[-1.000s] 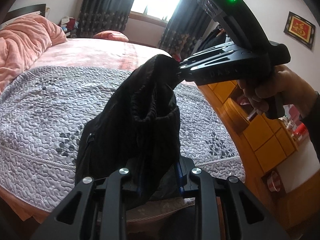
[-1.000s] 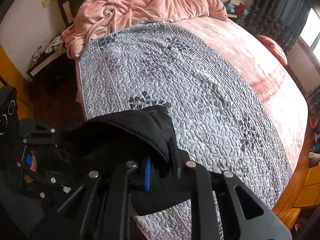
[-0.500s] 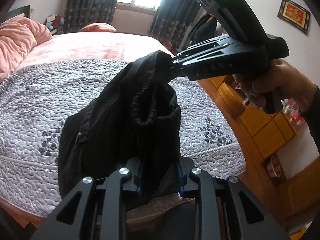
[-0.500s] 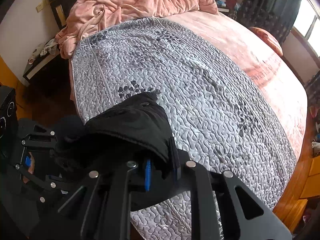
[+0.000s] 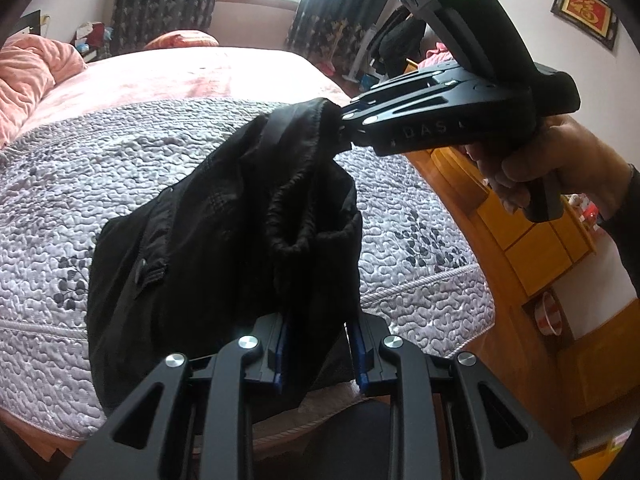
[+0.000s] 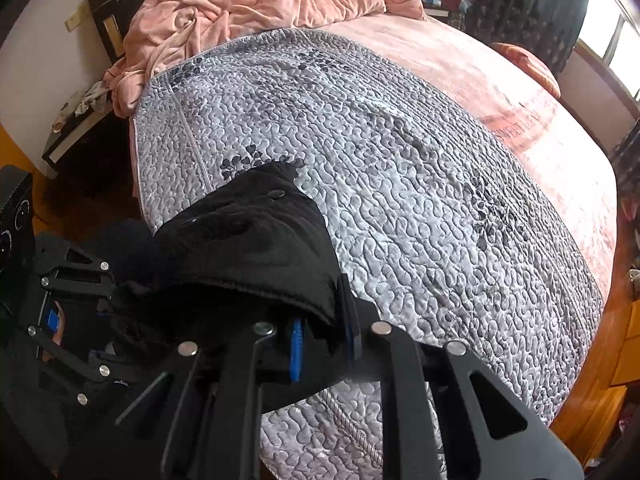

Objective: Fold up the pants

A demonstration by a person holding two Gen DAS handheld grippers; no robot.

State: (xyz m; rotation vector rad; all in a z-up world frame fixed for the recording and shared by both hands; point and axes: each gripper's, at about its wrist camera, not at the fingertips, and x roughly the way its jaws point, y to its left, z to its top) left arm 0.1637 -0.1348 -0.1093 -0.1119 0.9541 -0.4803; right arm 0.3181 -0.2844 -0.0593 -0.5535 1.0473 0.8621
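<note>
Black pants [image 5: 224,240] hang bunched between my two grippers above the near edge of the bed. My left gripper [image 5: 318,354] is shut on the waistband end near the camera. My right gripper [image 5: 346,130] comes in from the right in the left wrist view and is shut on another part of the waistband, higher up. In the right wrist view the right gripper [image 6: 322,344] pinches the black cloth [image 6: 248,248], and the left gripper [image 6: 76,320] shows at the lower left. The pant legs hang down out of sight.
A grey quilted cover [image 6: 400,184] lies over the near half of the bed, with a pink sheet [image 6: 520,92] beyond. A pink duvet [image 6: 256,0] is heaped at the headboard. A wooden cabinet [image 5: 532,236] stands right of the bed. A nightstand [image 6: 72,128] stands beside the headboard.
Both grippers have moved forward over the bed with the pants, and the cloth now spreads wider to the left over the grey cover. Both grips are unchanged.
</note>
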